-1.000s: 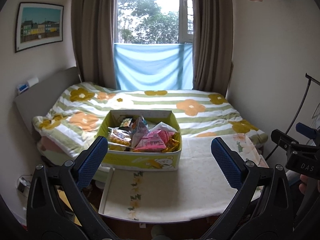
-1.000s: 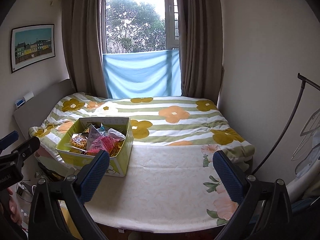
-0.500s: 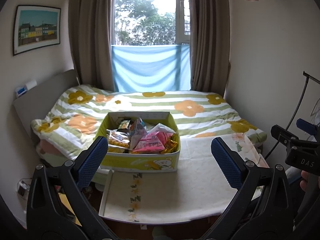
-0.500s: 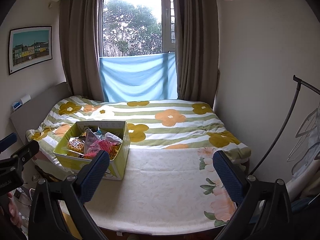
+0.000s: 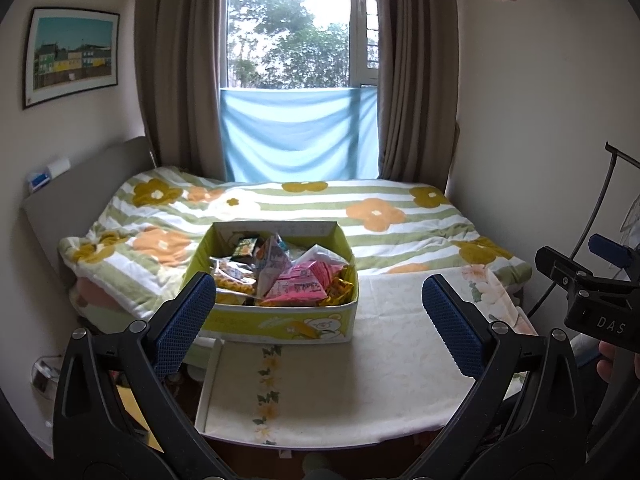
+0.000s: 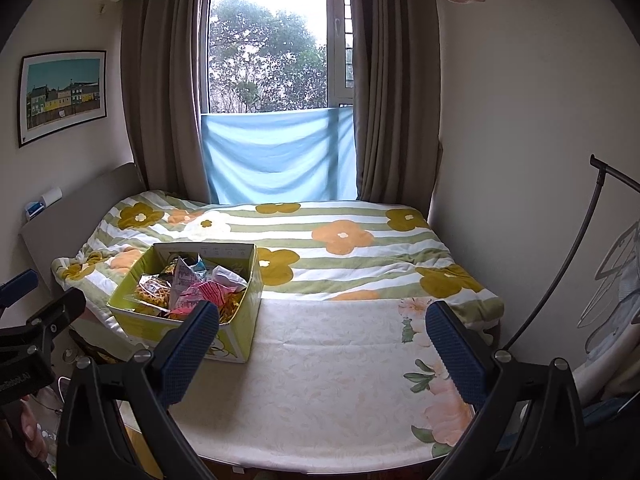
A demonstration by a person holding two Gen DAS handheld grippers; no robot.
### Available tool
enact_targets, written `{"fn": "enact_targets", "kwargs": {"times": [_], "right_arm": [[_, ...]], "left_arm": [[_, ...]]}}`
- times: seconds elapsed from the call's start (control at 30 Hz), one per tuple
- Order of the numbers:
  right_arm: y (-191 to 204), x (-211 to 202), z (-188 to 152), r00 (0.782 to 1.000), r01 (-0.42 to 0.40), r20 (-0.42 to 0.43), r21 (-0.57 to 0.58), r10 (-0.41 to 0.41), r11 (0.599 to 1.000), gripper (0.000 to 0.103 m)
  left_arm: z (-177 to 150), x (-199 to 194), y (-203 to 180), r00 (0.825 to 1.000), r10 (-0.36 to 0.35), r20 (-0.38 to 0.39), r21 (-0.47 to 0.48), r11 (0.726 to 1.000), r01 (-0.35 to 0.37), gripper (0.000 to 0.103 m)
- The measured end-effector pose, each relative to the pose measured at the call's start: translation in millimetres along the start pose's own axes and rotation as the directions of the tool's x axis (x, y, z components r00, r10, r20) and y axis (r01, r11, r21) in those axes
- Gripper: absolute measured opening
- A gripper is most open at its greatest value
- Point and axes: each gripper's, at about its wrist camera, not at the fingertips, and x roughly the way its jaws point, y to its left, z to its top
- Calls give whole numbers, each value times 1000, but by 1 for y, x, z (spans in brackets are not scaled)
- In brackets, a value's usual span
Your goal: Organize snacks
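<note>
A yellow-green cardboard box (image 5: 280, 322) full of snack packets stands at the back left of a cloth-covered table (image 5: 360, 380); it also shows in the right wrist view (image 6: 236, 340). A pink packet (image 5: 298, 286) lies on top, with yellow and silver packets around it. My left gripper (image 5: 318, 320) is open and empty, held in front of the box. My right gripper (image 6: 322, 340) is open and empty, held to the right of the box above the tablecloth (image 6: 340, 392).
A bed with a flowered striped quilt (image 5: 320, 216) lies behind the table, under a window with brown curtains. A headboard (image 5: 80, 184) is on the left. A black clothes rack (image 6: 576, 248) stands at the right wall.
Both grippers have drifted slightly back and up; the box and table sit a little lower in the views. Both stay open and empty.
</note>
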Motion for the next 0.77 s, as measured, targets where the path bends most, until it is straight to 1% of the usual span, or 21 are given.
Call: {"fn": "enact_targets", "kwargs": {"times": [0.2, 0.4, 0.63, 0.77], "right_arm": [[-1, 2, 0, 1000, 1, -4, 4, -1, 1000, 103], [-1, 2, 1, 1000, -1, -4, 4, 1, 1000, 103], [0, 2, 0, 1000, 1, -3, 6, -1, 1000, 103], [2, 3, 0, 1000, -1, -12, 10, 1, 1000, 103]], "left_arm": [[1, 1, -1, 1000, 6, -1, 2, 1000, -6, 103], [2, -2, -7, 998, 47, 29, 35, 998, -48, 103], [2, 0, -6, 999, 40, 18, 19, 999, -40, 103], [0, 1, -4, 998, 55, 22, 15, 998, -55, 103]]}}
